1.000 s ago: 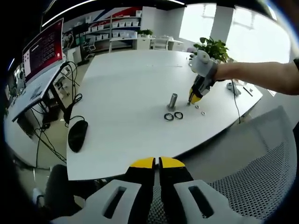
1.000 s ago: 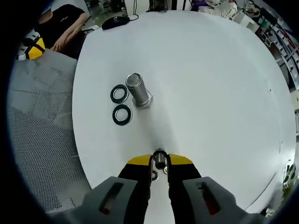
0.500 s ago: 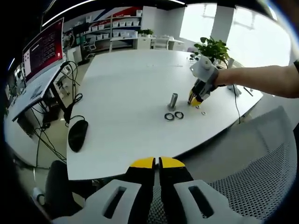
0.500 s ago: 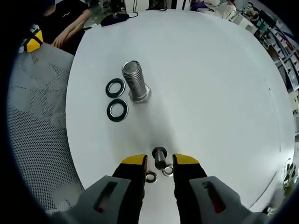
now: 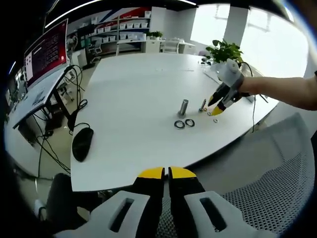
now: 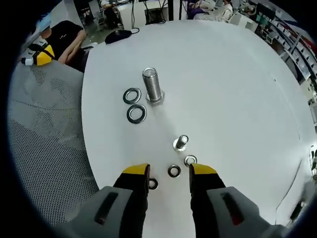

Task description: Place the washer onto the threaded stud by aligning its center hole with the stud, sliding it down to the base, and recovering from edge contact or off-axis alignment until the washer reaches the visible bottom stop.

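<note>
The big threaded stud (image 6: 152, 85) stands upright on its hex base near the middle of the white counter (image 6: 223, 74), its silver thread ridges catching the light. Two large washers (image 6: 134, 105) lie flat just beside it, one close to the other, each a dark ring with a bright metal edge and a wide round hole. Nearer the right claw (image 6: 169, 171) stands a small bolt (image 6: 181, 143), upright and apart from the stud, and three small washers (image 6: 174, 171) lie around the claw's yellow tips: one between them, one by each tip. That claw hangs wide open above the counter with nothing in it. In the left gripper view the left claw (image 5: 166, 172) sits back over a grey mesh chair (image 5: 277, 183) off the counter's edge, its yellow tips pressed together and holding nothing, and the stud (image 5: 183, 107) with its two washers (image 5: 184, 123) shows far off.
</note>
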